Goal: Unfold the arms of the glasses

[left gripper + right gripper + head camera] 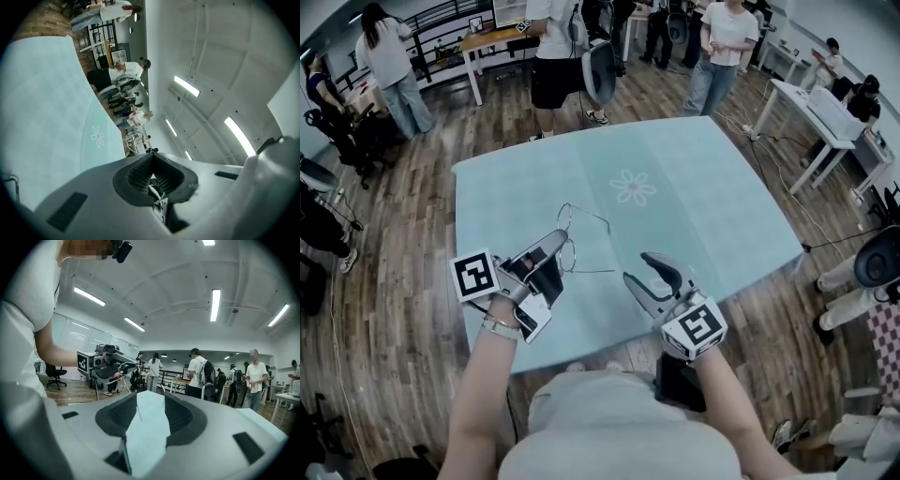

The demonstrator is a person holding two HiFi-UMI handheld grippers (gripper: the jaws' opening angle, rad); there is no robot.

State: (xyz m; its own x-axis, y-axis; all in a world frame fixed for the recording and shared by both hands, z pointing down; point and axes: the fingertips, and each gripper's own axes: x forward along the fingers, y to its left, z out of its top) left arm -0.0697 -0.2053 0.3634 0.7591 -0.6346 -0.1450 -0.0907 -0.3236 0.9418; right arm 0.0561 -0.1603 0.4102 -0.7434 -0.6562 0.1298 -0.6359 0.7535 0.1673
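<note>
The thin wire-framed glasses [586,212] hang just above the light blue tablecloth [703,187], near its front. My left gripper [562,242] is shut on the frame by one lens; in the left gripper view a bit of the frame [159,199] shows pinched between the closed jaws. One arm sticks out away from me over the cloth, the other reaches right toward my right gripper [637,269]. That gripper is open. In the right gripper view the arm's thin tip [139,415] lies in the gap, beside the left pad, with the pads apart from it.
A flower print [634,187] marks the middle of the cloth. Several people [555,56] stand on the wooden floor beyond the table's far edge. White desks [825,117] stand to the right, office chairs [328,131] to the left.
</note>
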